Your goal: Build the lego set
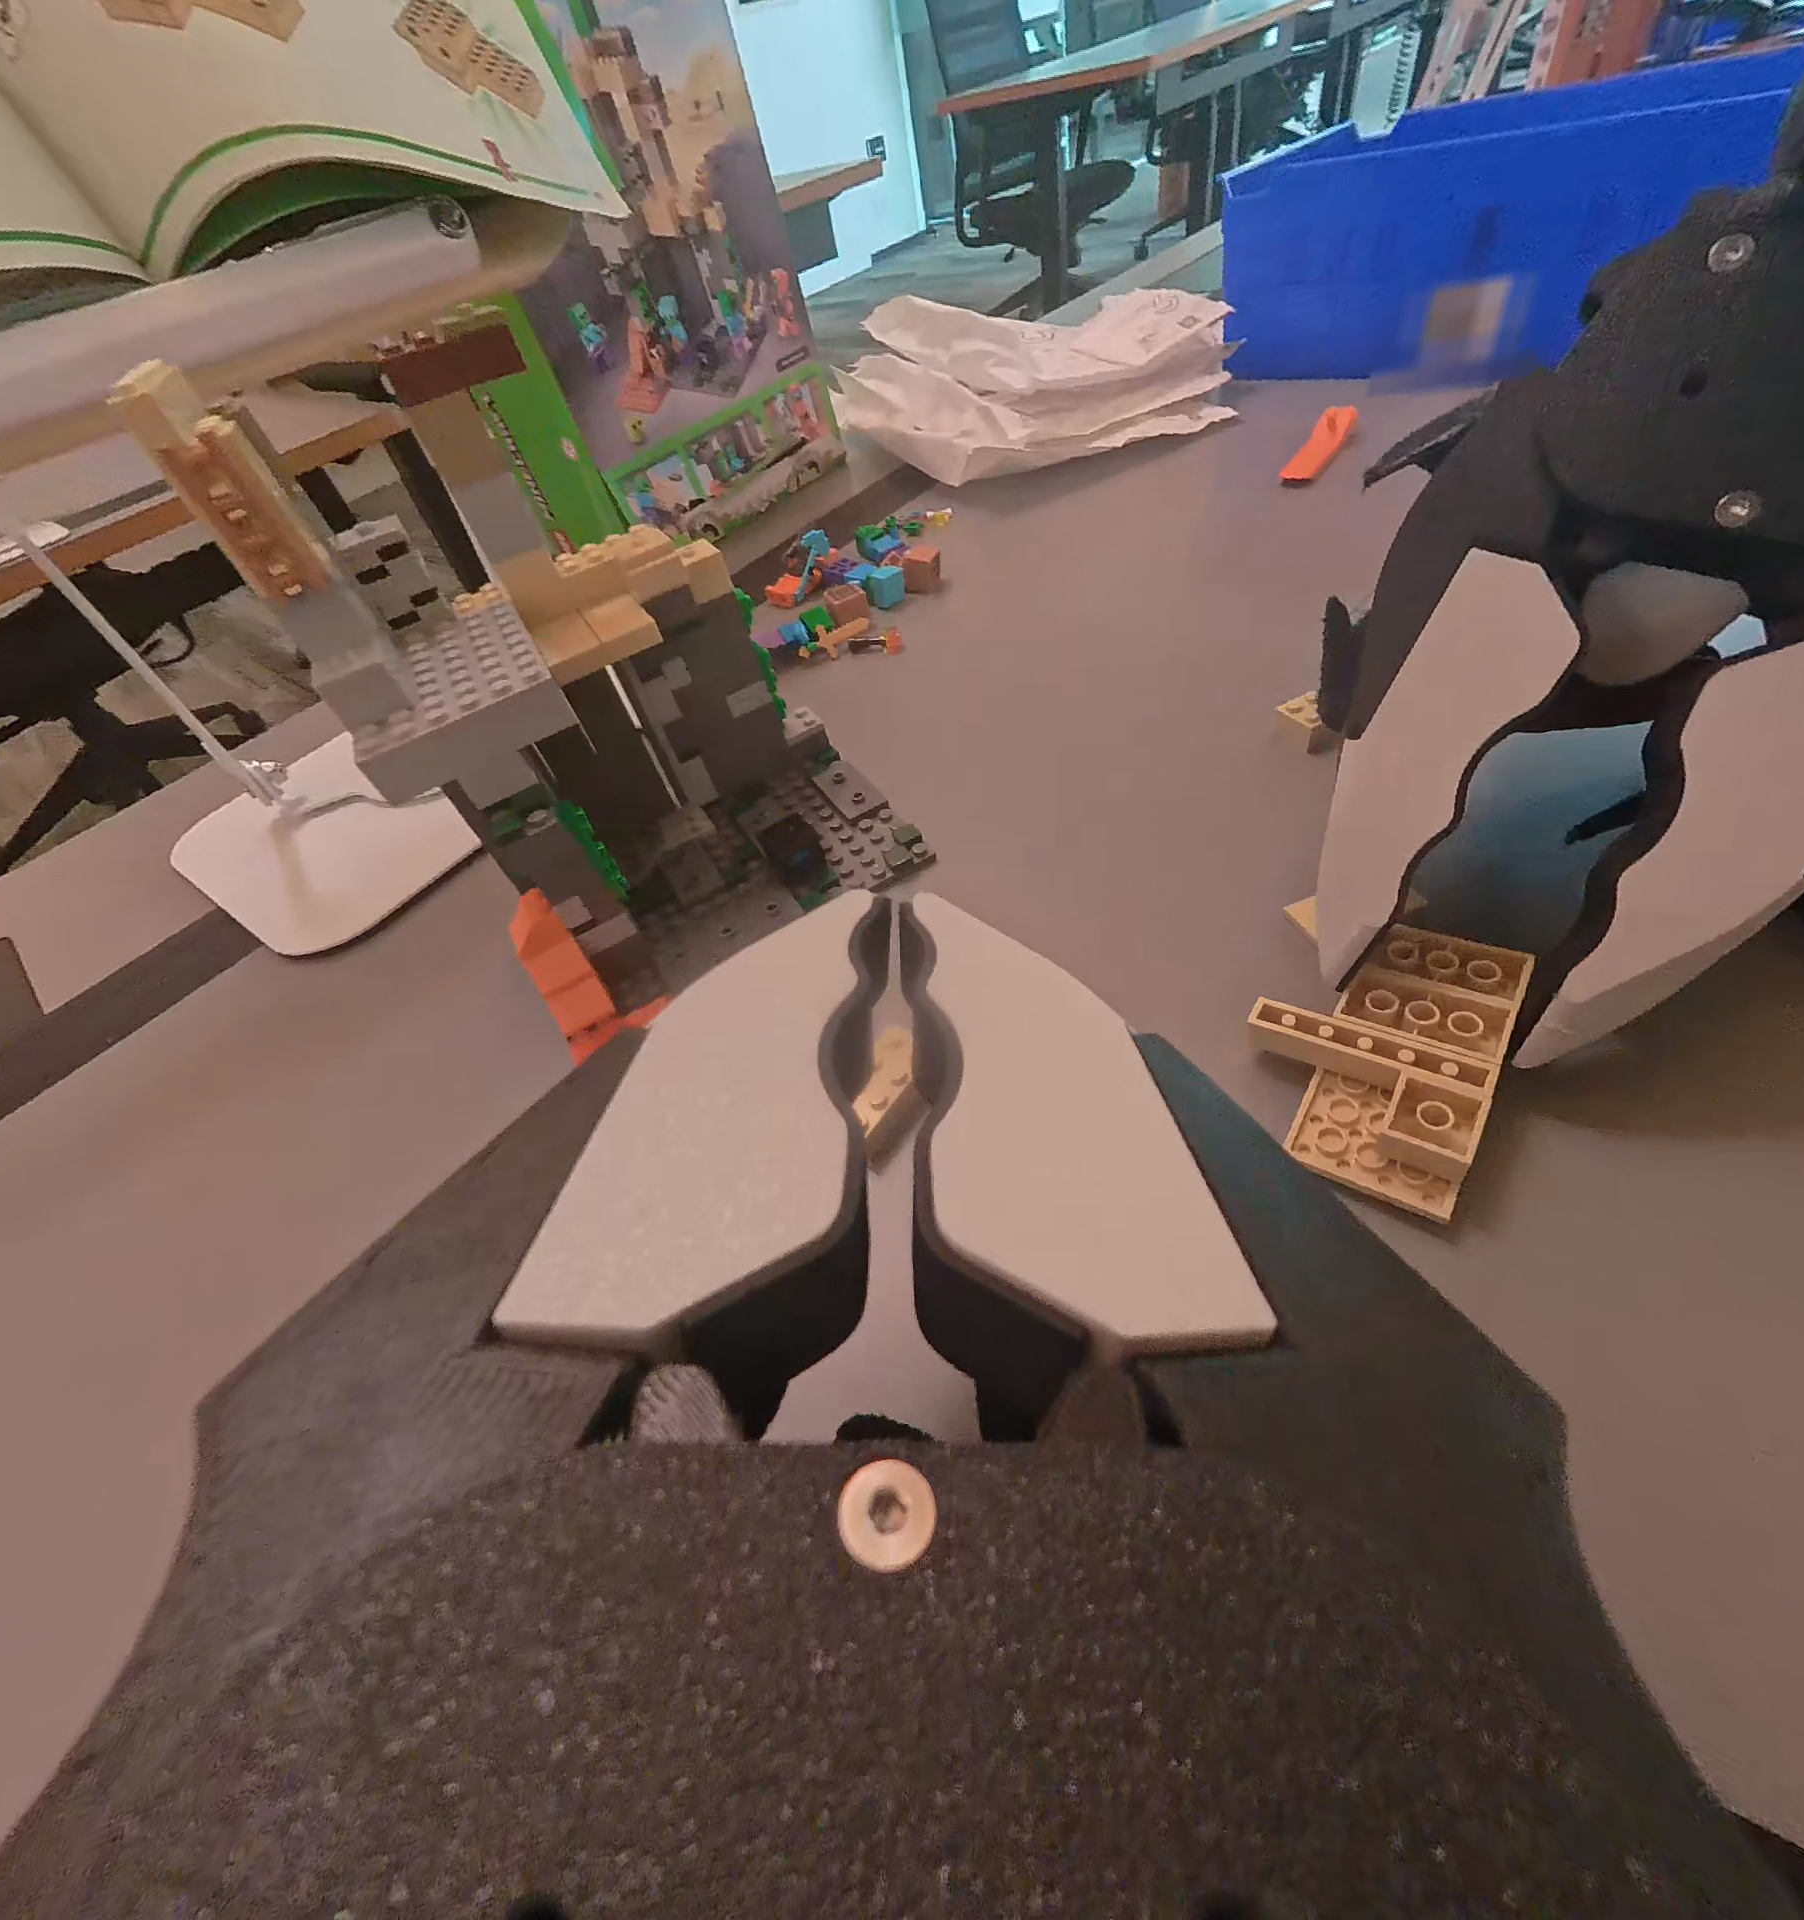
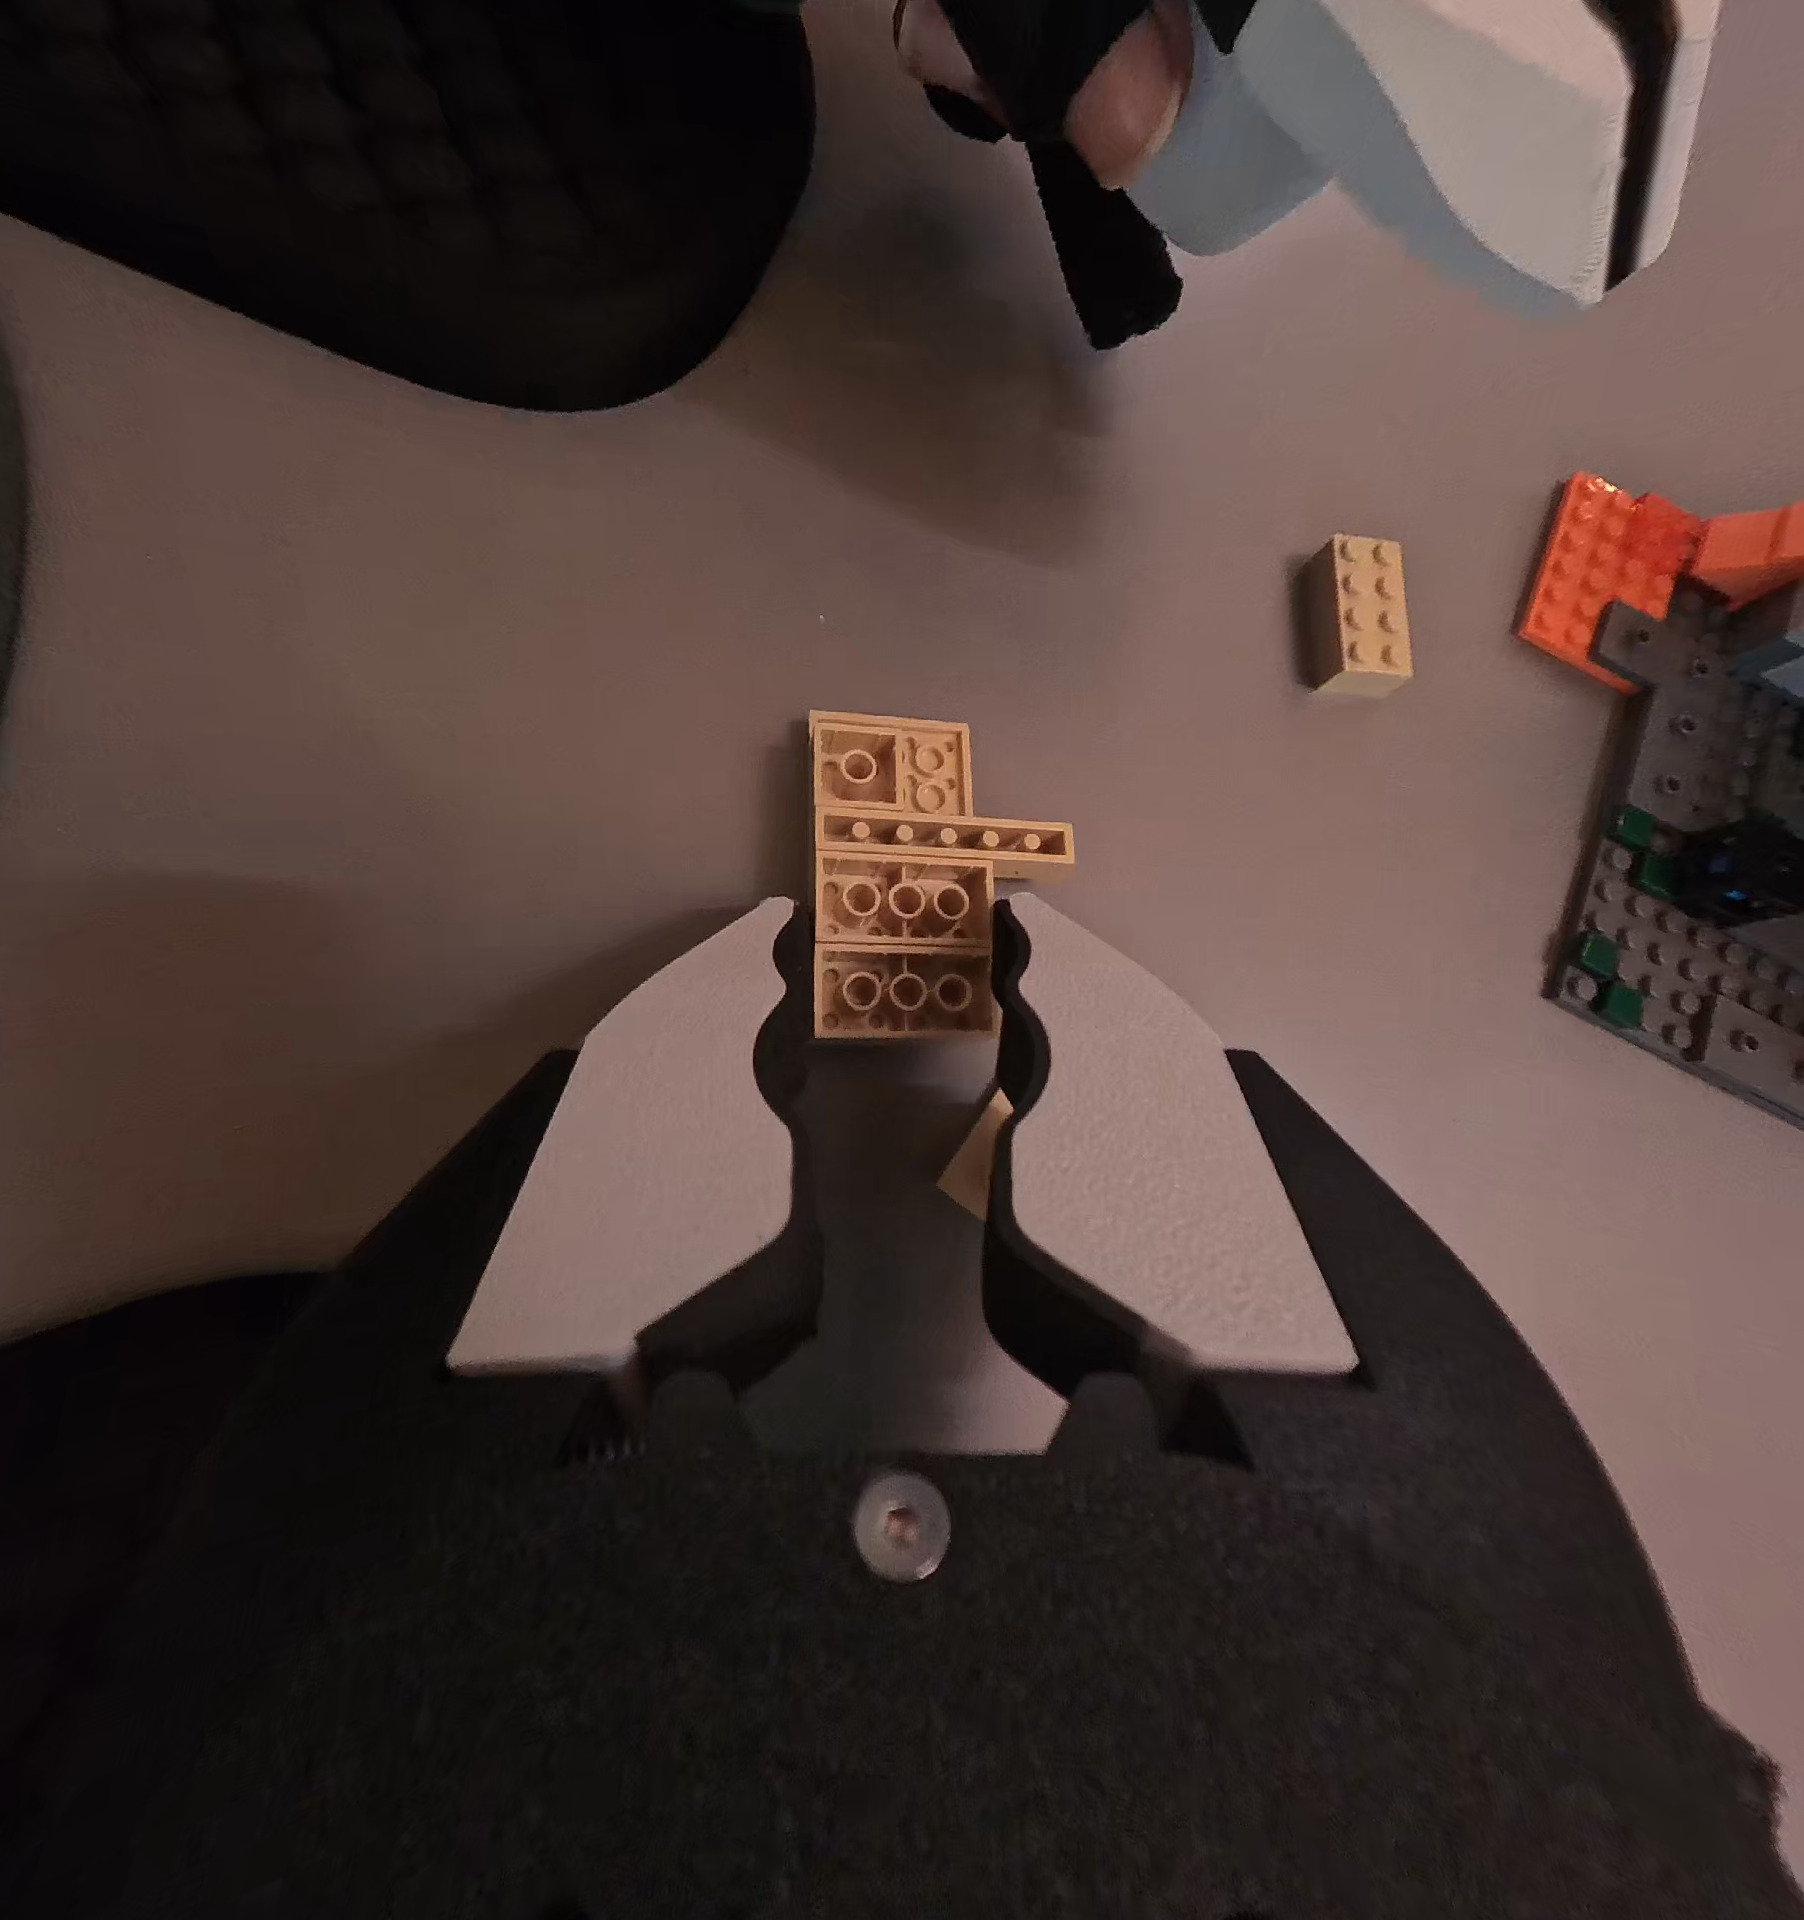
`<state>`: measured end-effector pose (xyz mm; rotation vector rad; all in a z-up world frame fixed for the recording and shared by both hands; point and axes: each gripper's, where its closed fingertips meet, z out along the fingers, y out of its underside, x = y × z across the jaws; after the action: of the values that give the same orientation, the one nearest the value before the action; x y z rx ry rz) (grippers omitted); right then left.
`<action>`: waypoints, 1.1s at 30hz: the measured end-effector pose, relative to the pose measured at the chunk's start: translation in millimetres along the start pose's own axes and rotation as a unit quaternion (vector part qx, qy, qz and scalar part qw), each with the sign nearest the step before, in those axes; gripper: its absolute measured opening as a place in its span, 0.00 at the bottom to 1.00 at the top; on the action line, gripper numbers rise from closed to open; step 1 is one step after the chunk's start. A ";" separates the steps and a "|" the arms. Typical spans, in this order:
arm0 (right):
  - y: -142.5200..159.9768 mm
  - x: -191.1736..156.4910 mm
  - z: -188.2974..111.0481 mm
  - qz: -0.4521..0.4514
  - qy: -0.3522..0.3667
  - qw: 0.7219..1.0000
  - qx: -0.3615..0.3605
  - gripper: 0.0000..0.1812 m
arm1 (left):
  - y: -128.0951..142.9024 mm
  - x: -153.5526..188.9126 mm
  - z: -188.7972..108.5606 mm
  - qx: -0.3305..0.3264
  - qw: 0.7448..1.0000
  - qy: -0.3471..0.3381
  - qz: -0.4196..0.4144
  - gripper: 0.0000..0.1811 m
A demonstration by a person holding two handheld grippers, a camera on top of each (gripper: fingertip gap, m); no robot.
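Two handheld grippers work over a grey tabletop (image 1: pixel 1137 727). Nearest the lens in the left wrist view, the left gripper (image 1: pixel 894 914) has its jaws pressed nearly together, pinching a small tan Lego plate (image 1: pixel 890 1091) in the scalloped hollow behind the tips. At about 3 o'clock from it, the right gripper (image 2: pixel 893 906) points down at the table, its jaws set on either side of an upturned tan subassembly of bricks and plates (image 2: pixel 903 883), undersides and tubes facing up. Its inner pads touch or nearly touch the two bricks at the near end; whether they bear on them cannot be told. A loose tan two-by-four brick (image 2: pixel 1355 613) lies at 2 o'clock from that cluster, well apart.

Farther off, at 11 o'clock in the left wrist view, stands the part-built grey, tan and green tower model (image 1: pixel 607 727) on its dark baseplate, with an orange corner. Beyond it are a scatter of small coloured pieces (image 1: pixel 856 592), the printed set box (image 1: pixel 690 312), crumpled white paper bags (image 1: pixel 1043 384), an orange brick separator (image 1: pixel 1319 447) and a blue plastic bin (image 1: pixel 1500 208). An open instruction booklet (image 1: pixel 254 104) sits on a white stand at 10 o'clock.

Likely risks: the small plate, held deep rather than at the tips, may twist or slip on pressing; a squeeze on only two bricks may pry the subassembly apart.
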<state>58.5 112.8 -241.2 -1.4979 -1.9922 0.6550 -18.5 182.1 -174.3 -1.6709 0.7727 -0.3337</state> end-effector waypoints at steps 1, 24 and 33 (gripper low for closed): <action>0.6 0.1 0.0 0.000 0.000 1.000 0.000 0.18 | 0.4 0.6 0.3 -0.001 1.000 0.002 -0.001 0.01; 5.1 -1.8 -11.3 -0.040 0.021 0.999 0.017 0.20 | 4.8 9.4 1.8 -0.008 0.999 0.014 0.034 0.03; 5.0 -3.8 -11.6 -0.037 0.020 0.999 0.026 0.20 | 4.4 8.9 0.6 -0.008 0.999 0.011 0.032 0.02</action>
<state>70.7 110.9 -236.7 -1.3890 -1.9757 0.6363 -12.9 176.5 -180.3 -1.6567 0.8461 -0.3025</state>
